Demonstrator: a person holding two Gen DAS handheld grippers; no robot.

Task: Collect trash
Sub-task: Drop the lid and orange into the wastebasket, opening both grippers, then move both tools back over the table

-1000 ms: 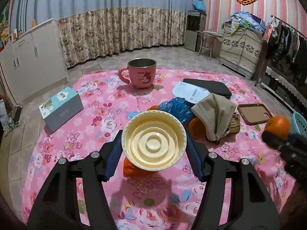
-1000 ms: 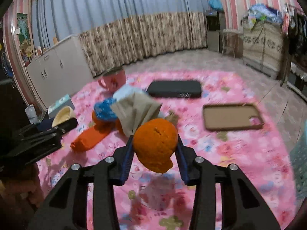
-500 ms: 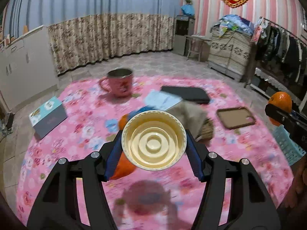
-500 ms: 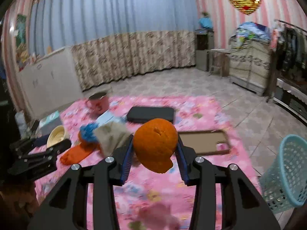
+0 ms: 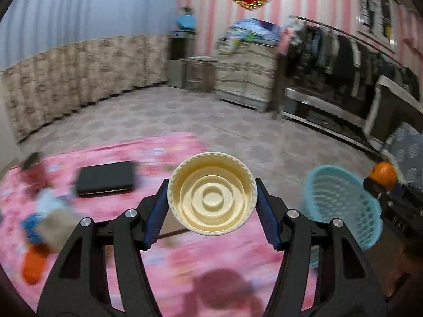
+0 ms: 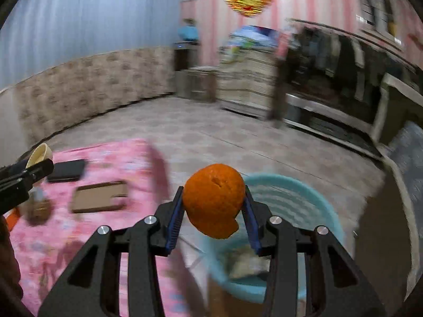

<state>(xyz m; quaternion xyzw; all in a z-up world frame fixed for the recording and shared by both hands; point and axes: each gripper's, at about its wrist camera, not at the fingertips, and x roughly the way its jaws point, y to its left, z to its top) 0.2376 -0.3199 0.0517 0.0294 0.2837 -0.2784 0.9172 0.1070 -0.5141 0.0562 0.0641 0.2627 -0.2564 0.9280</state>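
My left gripper (image 5: 212, 208) is shut on a cream plastic cup (image 5: 212, 193), its open mouth facing the camera, held above the pink flowered mat (image 5: 164, 253). My right gripper (image 6: 214, 211) is shut on an orange peel (image 6: 213, 200) and hangs over the near rim of a light blue mesh basket (image 6: 298, 206). In the left wrist view the basket (image 5: 341, 206) sits to the right of the mat, with the right gripper (image 5: 380, 185) and its peel beyond it. Pale trash (image 6: 246, 264) lies inside the basket. Both views are blurred.
On the mat lie a black case (image 5: 105, 178), a brown phone case (image 6: 100, 196), an orange wrapper (image 5: 33, 264) and a blue and beige heap (image 5: 50, 224). A tiled floor (image 5: 211, 121) leads to a cabinet (image 5: 246, 79) and a clothes rack (image 5: 343, 60).
Both grippers swung right off the middle of the mat, still holding the cup and the peel. The blue basket came into view; the mug and box slid out left.
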